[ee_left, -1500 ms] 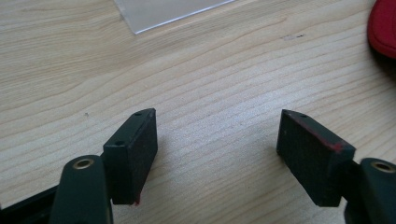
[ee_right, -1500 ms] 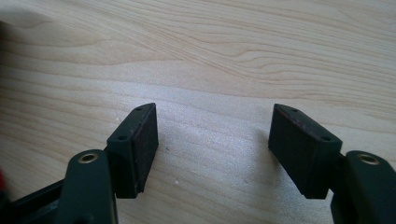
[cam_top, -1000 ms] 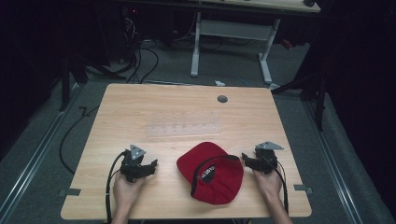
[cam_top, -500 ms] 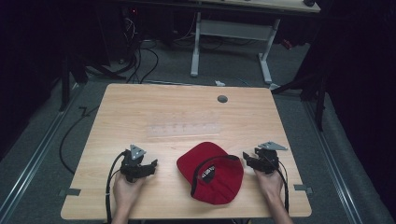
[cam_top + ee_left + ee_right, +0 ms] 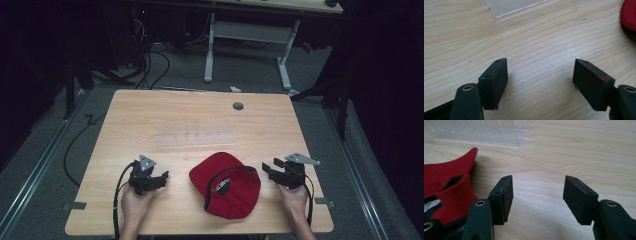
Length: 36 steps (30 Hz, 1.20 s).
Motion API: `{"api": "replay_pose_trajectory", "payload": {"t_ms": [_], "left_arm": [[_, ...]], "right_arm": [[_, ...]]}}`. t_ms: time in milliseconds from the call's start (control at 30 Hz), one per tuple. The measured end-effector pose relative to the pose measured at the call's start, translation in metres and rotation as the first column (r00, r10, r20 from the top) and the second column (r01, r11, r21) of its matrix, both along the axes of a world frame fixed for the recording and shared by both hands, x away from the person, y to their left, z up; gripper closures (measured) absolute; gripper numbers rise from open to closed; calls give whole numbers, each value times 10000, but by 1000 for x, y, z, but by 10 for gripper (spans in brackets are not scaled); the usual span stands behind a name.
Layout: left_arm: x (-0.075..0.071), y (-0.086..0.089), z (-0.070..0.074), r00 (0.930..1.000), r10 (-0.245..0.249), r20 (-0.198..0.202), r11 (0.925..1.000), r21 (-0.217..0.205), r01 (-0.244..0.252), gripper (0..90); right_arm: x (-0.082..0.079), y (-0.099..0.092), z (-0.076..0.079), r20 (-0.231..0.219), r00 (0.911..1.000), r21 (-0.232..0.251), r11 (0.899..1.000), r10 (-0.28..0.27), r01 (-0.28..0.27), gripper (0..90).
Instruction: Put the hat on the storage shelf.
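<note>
Table [image 5: 150,115] pale wood, dark room | red cap [image 5: 227,186] | left claw [image 5: 162,176], right claw [image 5: 266,168] agape, empty

I can make out white lettering on a black patch inside the red cap [image 5: 227,187] — too small and blurred for me to read. Nothing else carries text.
</note>
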<state>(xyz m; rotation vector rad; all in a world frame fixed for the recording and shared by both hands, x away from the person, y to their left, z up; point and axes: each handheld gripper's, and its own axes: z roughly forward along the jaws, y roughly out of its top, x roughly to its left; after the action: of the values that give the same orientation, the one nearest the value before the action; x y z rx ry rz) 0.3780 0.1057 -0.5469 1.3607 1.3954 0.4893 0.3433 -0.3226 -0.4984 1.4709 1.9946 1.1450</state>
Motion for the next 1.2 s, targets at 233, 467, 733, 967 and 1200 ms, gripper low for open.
{"api": "replay_pose_trajectory", "payload": {"t_ms": [233, 467, 733, 967, 1200], "left_arm": [[0, 0, 0, 10000, 13, -8, 10000, -19, -13, 282], [0, 0, 0, 10000, 7, -11, 10000, 7, -7, 282], [0, 0, 0, 10000, -9, -35, 10000, 23, 9, 267], [0, 0, 0, 10000, 11, -40, 10000, 31, -11, 261], [0, -1, 0, 10000, -25, -79, 10000, 25, 25, 235]], "right_arm": [[-10, 2, 8, 257, 9991, 228, 9991, 346, -352, 410], [-19, 10, 16, 493, 9954, 241, 9962, 820, -833, 404], [-20, 25, 18, 548, 9891, 83, 9905, 1369, -1375, 399], [-20, 31, 19, 556, 9846, 71, 9861, 1655, -1662, 387], [-18, 42, 17, 482, 9774, -63, 9785, 2060, -2060, 373]]}}
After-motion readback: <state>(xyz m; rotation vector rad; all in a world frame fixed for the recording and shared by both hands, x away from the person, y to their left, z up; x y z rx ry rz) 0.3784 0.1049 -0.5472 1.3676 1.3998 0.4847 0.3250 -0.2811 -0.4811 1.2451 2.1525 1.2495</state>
